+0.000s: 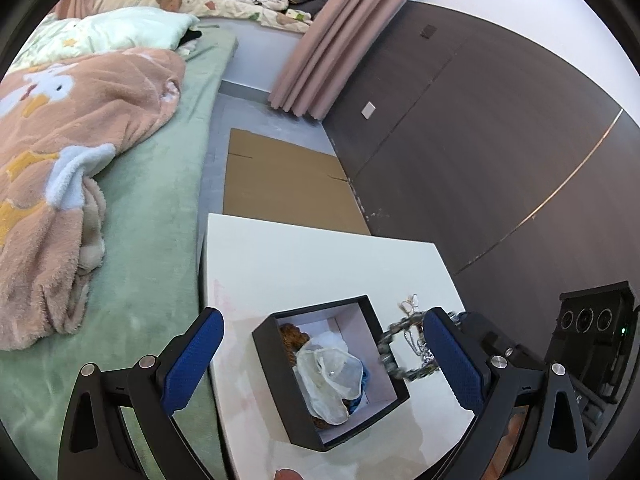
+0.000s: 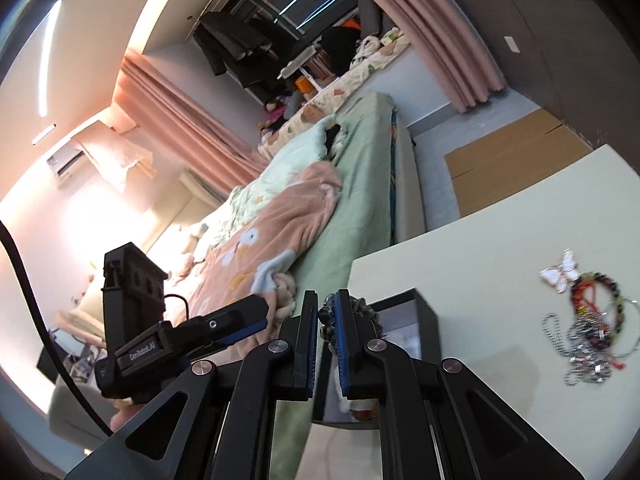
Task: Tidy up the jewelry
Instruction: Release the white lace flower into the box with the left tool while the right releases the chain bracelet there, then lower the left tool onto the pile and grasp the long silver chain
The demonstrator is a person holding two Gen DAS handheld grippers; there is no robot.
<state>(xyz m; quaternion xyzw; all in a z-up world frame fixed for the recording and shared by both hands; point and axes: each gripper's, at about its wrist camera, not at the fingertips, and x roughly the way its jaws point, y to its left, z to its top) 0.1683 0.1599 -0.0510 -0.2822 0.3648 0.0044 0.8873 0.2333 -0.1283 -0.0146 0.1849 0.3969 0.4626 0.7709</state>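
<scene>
An open black box (image 1: 376, 364) stands on the white table (image 1: 312, 264); inside lie a sheer white pouch (image 1: 332, 376) and a brown item. My left gripper (image 1: 324, 356) is open, its blue fingers on either side of the box. My right gripper (image 2: 328, 316) is shut on a dark beaded bracelet (image 2: 362, 306), held over the box's rim (image 2: 424, 320); the bracelet also shows in the left wrist view (image 1: 390, 350) by the box's right wall. A pile of chains and bead bracelets (image 2: 588, 328) and a white butterfly clip (image 2: 562, 272) lie on the table to the right.
A bed with a green sheet (image 1: 160, 184) and a peach blanket (image 1: 60, 160) runs along the table's left. Flat cardboard (image 1: 280, 176) lies on the floor beyond the table. A dark panelled wall (image 1: 480, 140) is to the right.
</scene>
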